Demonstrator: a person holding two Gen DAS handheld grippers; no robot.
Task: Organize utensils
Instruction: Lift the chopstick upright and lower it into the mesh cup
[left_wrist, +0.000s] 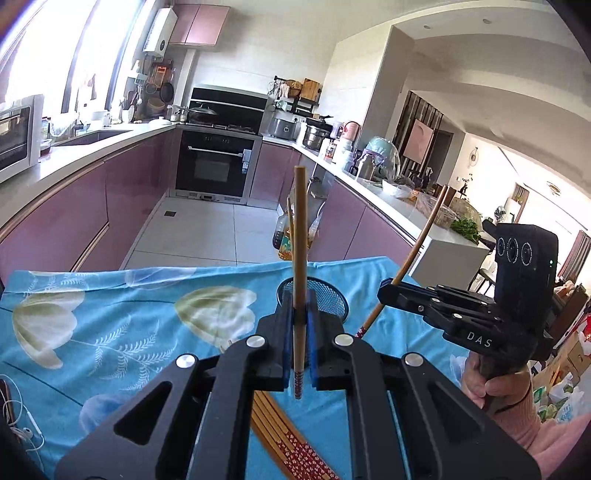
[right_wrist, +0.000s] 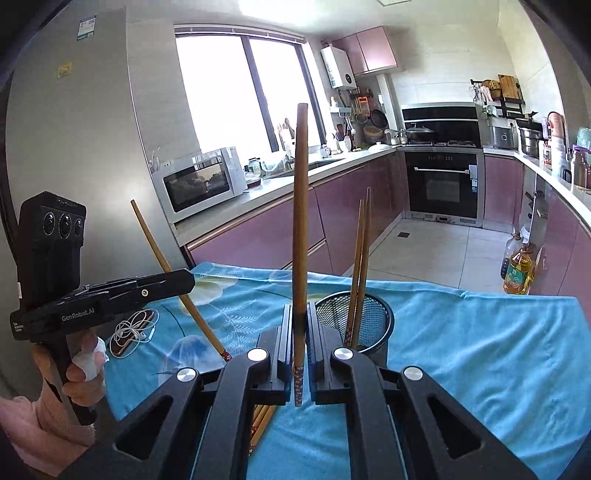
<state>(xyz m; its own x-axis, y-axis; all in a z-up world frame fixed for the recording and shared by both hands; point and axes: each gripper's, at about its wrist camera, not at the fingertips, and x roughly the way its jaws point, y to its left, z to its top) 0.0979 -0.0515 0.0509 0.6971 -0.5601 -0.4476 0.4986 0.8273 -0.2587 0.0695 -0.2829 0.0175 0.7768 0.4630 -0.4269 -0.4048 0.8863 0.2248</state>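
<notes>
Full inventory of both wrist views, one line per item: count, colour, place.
mesh cup: one, black, on the cloth beyond the grippers.
chopsticks in cup: two, brown, leaning upright.
loose chopsticks: several, brown with red patterned ends, flat on the cloth under the left hand-held gripper.
tablecloth: one, blue floral, covers the table.
earphones: one white set, lying on a phone, left on the cloth.
oil bottle: yellow, on the floor.
left hand-held gripper: black, shut on one chopstick.
right hand-held gripper: black, shut on one chopstick.
</notes>
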